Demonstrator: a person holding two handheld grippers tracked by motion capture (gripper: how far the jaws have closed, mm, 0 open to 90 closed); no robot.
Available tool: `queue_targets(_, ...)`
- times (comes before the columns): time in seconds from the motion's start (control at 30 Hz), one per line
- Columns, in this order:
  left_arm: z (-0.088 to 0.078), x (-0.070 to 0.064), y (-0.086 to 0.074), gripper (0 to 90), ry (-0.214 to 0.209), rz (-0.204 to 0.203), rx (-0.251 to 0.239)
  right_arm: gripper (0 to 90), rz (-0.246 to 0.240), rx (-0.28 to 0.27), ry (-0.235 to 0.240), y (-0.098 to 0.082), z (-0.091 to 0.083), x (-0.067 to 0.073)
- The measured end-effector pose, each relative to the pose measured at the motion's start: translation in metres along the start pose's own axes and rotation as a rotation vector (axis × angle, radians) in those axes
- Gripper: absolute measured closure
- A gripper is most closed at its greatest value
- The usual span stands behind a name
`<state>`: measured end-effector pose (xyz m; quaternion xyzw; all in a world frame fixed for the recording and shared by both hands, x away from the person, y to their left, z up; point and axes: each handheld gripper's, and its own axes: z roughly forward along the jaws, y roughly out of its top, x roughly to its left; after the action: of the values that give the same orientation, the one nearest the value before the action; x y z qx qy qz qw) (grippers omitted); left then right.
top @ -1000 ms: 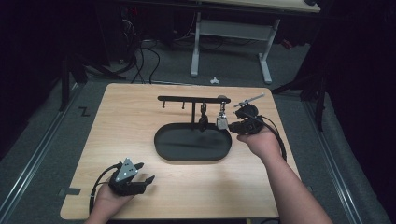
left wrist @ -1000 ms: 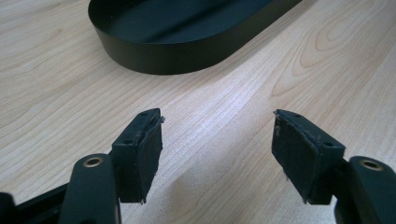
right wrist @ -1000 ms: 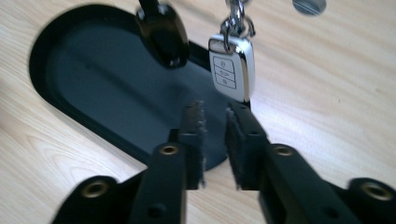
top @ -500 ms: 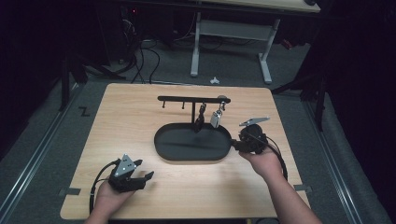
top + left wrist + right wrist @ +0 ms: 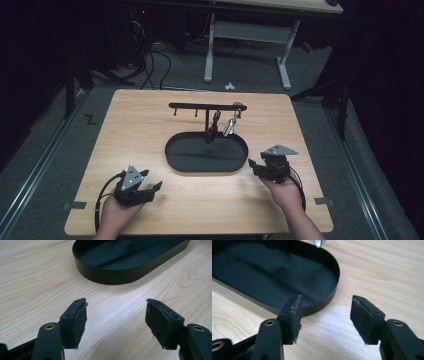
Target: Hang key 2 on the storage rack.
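In the high view, the right gripper [image 5: 256, 167] is in the lower right part of the frame, just beside the right end of the black oval tray [image 5: 172, 155]. Its jaws have just been opening; they now stand apart with nothing between them. In the right gripper view the two black jaws frame bare wood of the table [image 5: 387, 270], and the rim of the tray curves through the upper left of the frame.

Behind the tray, in the middle of the high view, a black hanger rack [image 5: 200, 105] stands with a horizontal bar. A silver key-like item [image 5: 230, 126] and a dark item [image 5: 213, 126] hang from it above the far edge of the tray.

The left gripper [image 5: 152, 187] rests in the lower left of the high view, well apart from the rack. Its jaws are also apart and empty; in the left gripper view they point toward the tray over the bare table.
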<state>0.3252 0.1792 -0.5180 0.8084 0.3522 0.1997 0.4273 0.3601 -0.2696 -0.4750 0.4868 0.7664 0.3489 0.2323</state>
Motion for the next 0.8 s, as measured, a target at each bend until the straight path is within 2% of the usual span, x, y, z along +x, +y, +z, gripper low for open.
queue_targets(0.13, -0.005, -0.001, -0.003, 34.1, 0.009, -0.008, -0.002, 36.5, 0.006, -0.031, -0.007, -0.023, 0.003, 0.001)
queue_targets(0.23, -0.005, -0.001, -0.004, 33.7, 0.023, -0.005, 0.000, 29.0, -0.015, -0.050, -0.008, -0.037, 0.005, 0.002)
queue_targets(0.33, -0.004, 0.000, -0.002, 32.3, 0.043, 0.001, -0.011, 23.3, -0.030, -0.066, -0.024, -0.039, 0.004, 0.000)
queue_targets(0.53, -0.002, 0.000, -0.004, 28.4, 0.075, -0.018, -0.016, 19.5, 0.003, -0.113, -0.034, -0.053, 0.001, -0.010)
queue_targets(0.57, -0.002, 0.000, -0.003, 27.6, 0.076, -0.021, -0.017, 18.8, 0.020, -0.110, -0.032, -0.055, 0.001, -0.012)
queue_targets(0.67, 0.000, 0.000, -0.001, 26.3, 0.081, -0.025, -0.021, 18.8, 0.026, -0.095, -0.043, -0.058, 0.003, -0.015)
queue_targets(0.8, -0.001, -0.004, 0.004, 25.7, 0.073, -0.004, -0.031, 18.5, 0.025, -0.099, -0.051, -0.060, -0.002, -0.015)
